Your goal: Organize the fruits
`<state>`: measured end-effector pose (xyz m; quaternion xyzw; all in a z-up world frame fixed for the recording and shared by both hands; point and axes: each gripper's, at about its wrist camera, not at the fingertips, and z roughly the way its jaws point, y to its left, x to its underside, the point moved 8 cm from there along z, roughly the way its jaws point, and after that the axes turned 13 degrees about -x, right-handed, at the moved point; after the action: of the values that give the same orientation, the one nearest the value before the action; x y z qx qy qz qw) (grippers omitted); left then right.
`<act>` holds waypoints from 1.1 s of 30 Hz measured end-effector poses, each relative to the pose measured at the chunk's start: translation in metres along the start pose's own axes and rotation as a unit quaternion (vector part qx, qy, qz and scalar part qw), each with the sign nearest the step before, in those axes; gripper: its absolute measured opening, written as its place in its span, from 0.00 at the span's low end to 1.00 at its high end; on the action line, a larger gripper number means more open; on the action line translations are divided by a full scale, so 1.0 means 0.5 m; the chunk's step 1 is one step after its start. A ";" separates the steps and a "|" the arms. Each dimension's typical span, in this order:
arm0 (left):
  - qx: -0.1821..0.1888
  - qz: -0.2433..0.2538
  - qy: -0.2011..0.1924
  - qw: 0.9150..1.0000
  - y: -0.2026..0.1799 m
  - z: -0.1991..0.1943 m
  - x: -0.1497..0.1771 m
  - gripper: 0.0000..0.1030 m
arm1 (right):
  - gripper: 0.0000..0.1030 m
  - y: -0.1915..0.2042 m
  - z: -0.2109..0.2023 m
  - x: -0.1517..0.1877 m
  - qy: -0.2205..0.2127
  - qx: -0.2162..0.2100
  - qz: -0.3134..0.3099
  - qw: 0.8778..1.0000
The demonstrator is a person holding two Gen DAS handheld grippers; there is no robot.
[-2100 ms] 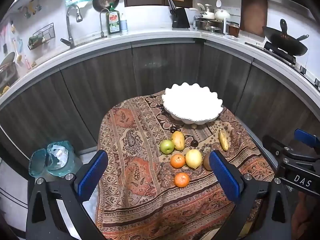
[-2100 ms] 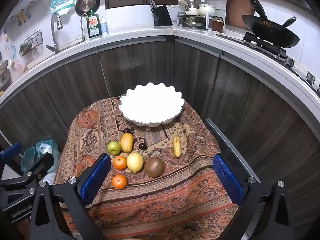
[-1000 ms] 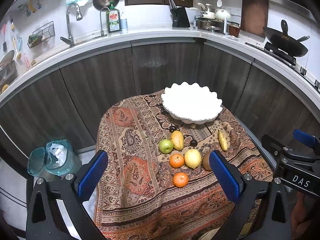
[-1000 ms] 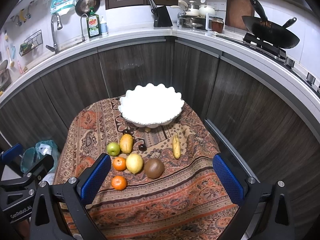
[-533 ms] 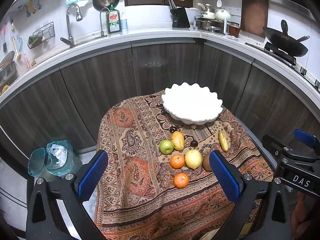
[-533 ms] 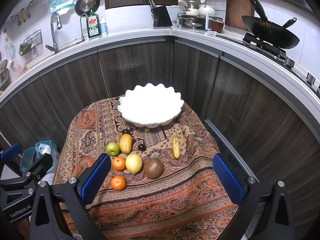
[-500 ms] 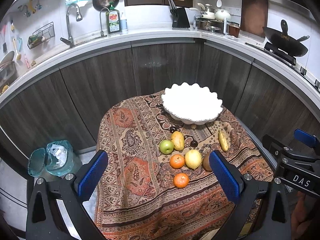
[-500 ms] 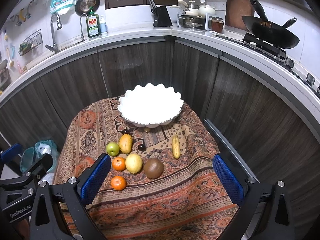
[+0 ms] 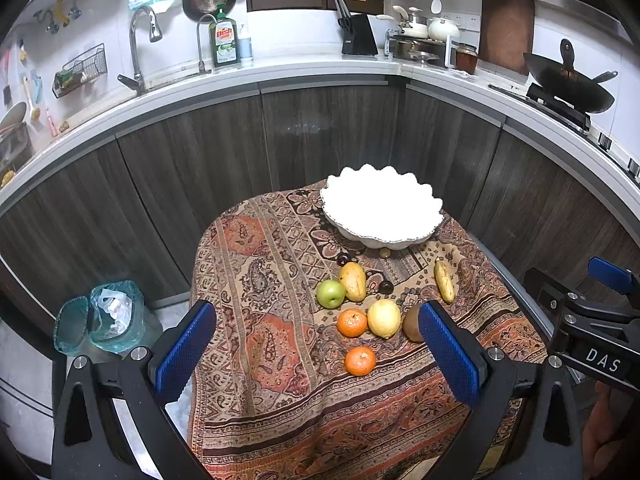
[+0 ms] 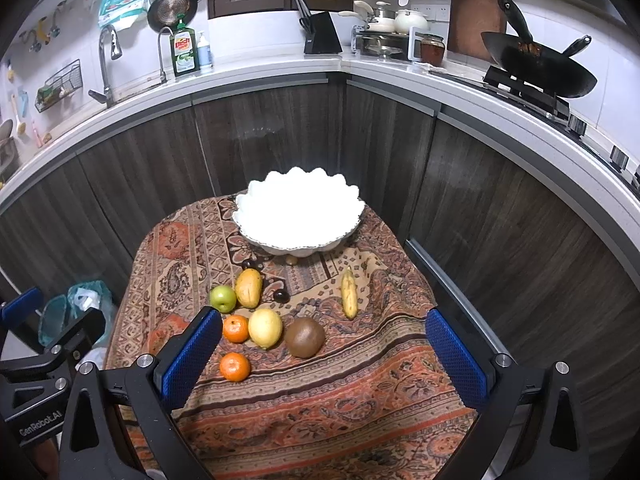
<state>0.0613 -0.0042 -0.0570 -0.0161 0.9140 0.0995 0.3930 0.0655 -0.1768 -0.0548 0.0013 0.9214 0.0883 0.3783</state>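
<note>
A white scalloped bowl (image 9: 382,210) (image 10: 300,212) stands empty at the far side of a small table draped in a patterned cloth (image 9: 256,280) (image 10: 360,400). In front of it lie a green apple (image 9: 330,293) (image 10: 223,298), a mango (image 9: 353,281) (image 10: 249,289), a lemon (image 9: 383,318) (image 10: 265,327), two oranges (image 9: 352,322) (image 10: 235,367), a brown kiwi (image 10: 305,337), a small banana (image 9: 444,286) (image 10: 349,293) and dark plums (image 9: 386,287) (image 10: 281,296). My left gripper (image 9: 316,348) and right gripper (image 10: 324,356) are both open and empty, held above the table's near edge.
Dark wood cabinets under a curved white counter (image 9: 280,76) ring the table closely. A bin with a teal bag (image 9: 104,320) stands on the floor at the left. A wok (image 10: 536,64) sits on the stove at the right.
Almost nothing has changed; both views shift only slightly, and both grippers stay open and empty over the near edge.
</note>
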 end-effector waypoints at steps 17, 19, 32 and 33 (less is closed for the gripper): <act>0.000 0.005 0.003 1.000 -0.008 0.007 0.002 1.00 | 1.00 -0.004 0.006 -0.002 0.003 0.002 0.003 1.000; 0.000 0.005 0.004 1.000 -0.009 0.010 0.005 1.00 | 1.00 -0.004 0.008 -0.001 0.004 0.001 0.003 1.000; 0.004 0.009 0.018 1.000 -0.022 0.053 0.028 1.00 | 1.00 -0.014 0.045 0.009 0.019 0.011 0.006 1.000; 0.004 0.010 0.019 1.000 -0.022 0.057 0.030 1.00 | 1.00 -0.015 0.049 0.010 0.019 0.012 0.005 1.000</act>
<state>0.0726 -0.0087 -0.0891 -0.0077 0.9218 0.0994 0.3745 0.0794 -0.1796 -0.0767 0.0090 0.9295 0.0789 0.3603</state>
